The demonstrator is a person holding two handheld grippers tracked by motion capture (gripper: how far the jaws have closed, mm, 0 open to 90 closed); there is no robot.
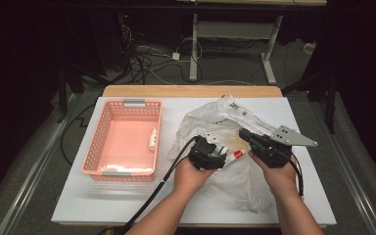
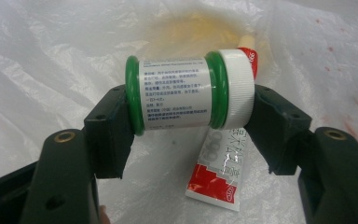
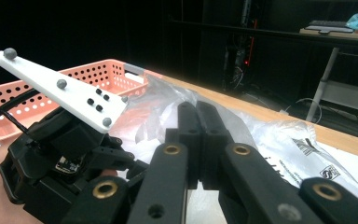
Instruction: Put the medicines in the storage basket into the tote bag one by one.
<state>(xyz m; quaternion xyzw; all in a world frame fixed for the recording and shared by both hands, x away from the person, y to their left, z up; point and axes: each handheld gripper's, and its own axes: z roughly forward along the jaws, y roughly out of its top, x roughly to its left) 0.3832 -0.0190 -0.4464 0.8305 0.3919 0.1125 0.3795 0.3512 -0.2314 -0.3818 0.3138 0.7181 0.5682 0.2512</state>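
Observation:
A small jar [image 2: 177, 93] with green rims, a white printed label and a white ribbed cap lies crosswise between the jaws of my left gripper [image 2: 189, 121], which is shut on its two ends. Seen from above, that gripper [image 1: 220, 152] holds the jar [image 1: 221, 150] over a crumpled clear plastic bag [image 1: 225, 122]. A red and white tube [image 2: 216, 172] lies on the bag just beyond the jar. My right gripper [image 1: 247, 134] hovers over the bag's right part, its jaws [image 3: 198, 112] pressed together. Film rises beside the tips; I cannot tell whether it is pinched.
A pink perforated basket [image 1: 122, 171] stands left of the bag, with a small white tube [image 1: 152, 139] lying inside. The white tabletop [image 1: 127, 200] ends in a wooden strip [image 1: 191, 91] at the back. Cables trail from both grippers towards the front edge.

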